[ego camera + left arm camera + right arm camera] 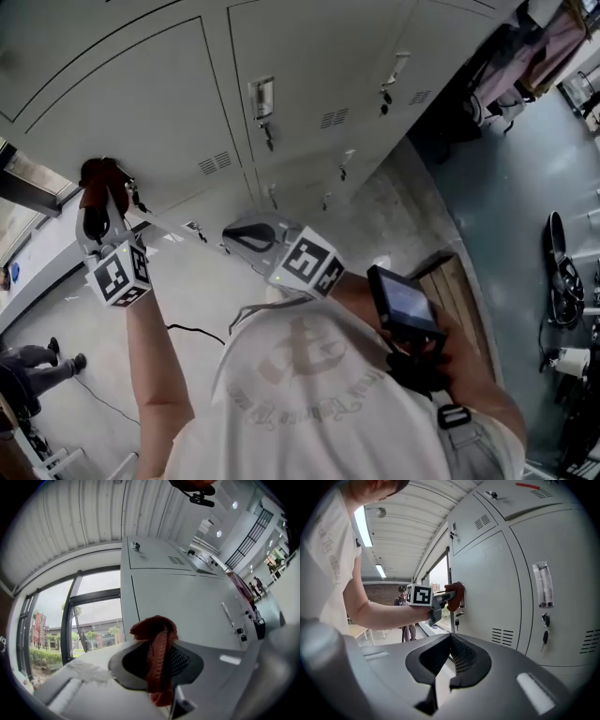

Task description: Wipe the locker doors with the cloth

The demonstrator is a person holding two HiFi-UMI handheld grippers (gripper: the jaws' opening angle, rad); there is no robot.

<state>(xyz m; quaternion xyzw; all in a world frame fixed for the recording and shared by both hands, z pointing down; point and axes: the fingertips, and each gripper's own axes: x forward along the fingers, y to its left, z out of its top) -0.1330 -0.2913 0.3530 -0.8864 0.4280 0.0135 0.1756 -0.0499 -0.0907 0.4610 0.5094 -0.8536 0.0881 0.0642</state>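
Rust-red cloth [157, 658]; pale grey locker doors [122, 94].

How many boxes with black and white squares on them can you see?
2. One marker cube is on the left gripper, which holds the red cloth by a locker door; the other is on the right gripper, lower down. No more show.

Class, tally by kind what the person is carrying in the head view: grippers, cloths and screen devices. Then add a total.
Grippers: 2 (left gripper, right gripper)
Cloths: 1 (red cloth, clamped in the left gripper)
Screen devices: 1 (screen device at the chest)
Total: 4
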